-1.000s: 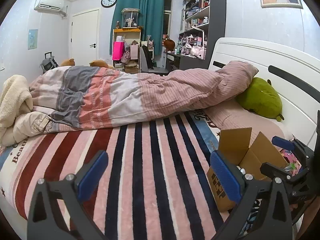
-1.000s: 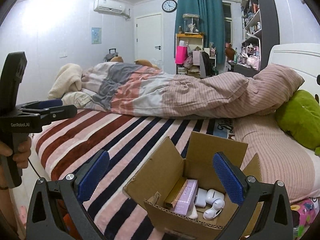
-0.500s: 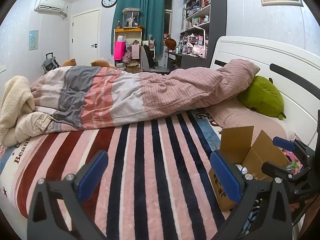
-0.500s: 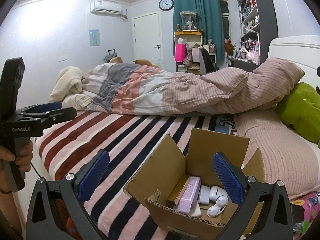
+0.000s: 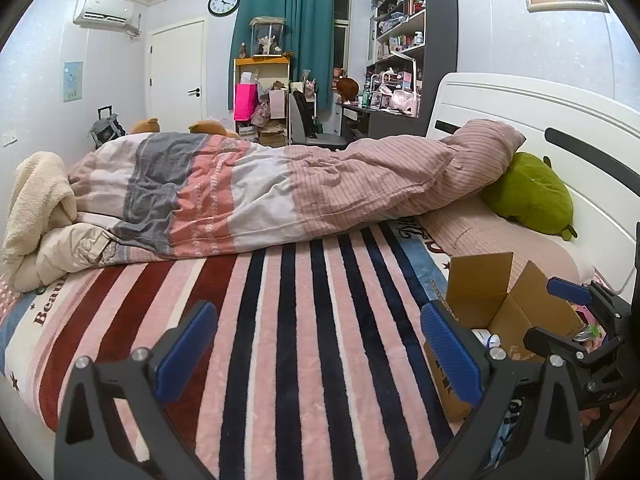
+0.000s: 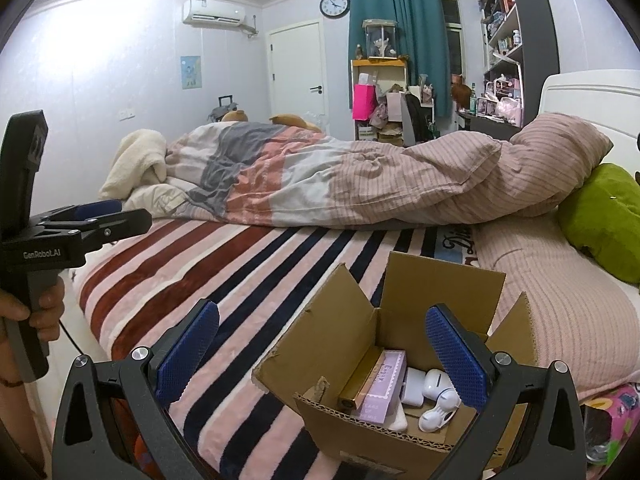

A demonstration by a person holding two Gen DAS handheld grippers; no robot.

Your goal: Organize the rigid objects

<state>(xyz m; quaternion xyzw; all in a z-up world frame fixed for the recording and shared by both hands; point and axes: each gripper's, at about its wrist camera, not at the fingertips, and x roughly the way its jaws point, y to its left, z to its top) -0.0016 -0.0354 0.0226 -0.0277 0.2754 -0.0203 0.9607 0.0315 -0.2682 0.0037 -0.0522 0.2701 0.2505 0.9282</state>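
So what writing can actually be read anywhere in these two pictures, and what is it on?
"GenRobot.AI" on the left gripper body, side on in the right wrist view.
"Beau", cut off, on the striped blanket edge.
"EARS" and more, partly legible, on the purple box inside the cardboard box.
Curly dark lettering on the blanket near the pillow: not readable.
Wall clock: numerals too small.
Shelf items: blurred.

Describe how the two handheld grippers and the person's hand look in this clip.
Both grippers are black angular frames with silver bolts and blue textured finger pads. The left gripper has a black pistol handle and white "GenRobot.AI" lettering on its side, with a thin dark cable hanging below. The right gripper matches it. The bare left hand shows no sleeve.
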